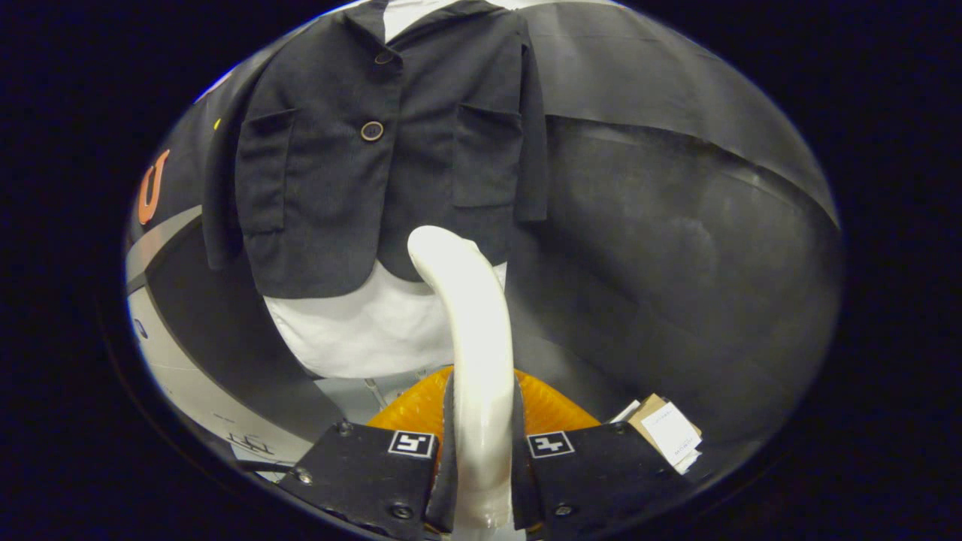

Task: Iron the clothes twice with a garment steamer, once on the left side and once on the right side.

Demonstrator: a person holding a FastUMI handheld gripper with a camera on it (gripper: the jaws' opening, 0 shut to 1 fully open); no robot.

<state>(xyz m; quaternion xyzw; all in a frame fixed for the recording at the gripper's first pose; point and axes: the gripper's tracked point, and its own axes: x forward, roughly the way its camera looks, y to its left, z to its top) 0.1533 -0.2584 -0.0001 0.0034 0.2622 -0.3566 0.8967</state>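
A dark jacket (376,150) with two buttons and two chest pockets hangs on the booth wall over a white shirt (361,330) whose hem shows below it. My gripper (481,443) is shut on the white curved handle of the garment steamer (470,315), both fingers (376,466) pressing its sides. The steamer rises from between the fingers and its head reaches the jacket's lower hem, near the middle and slightly on the right half. Whether the head touches the cloth I cannot tell. An orange part of the steamer (409,409) shows just ahead of the fingers.
Black cloth (676,263) covers the wall to the right of the jacket. A brown card with white paper tags (665,432) lies low, beside the right finger. A white and grey surface (195,376) runs along the lower left.
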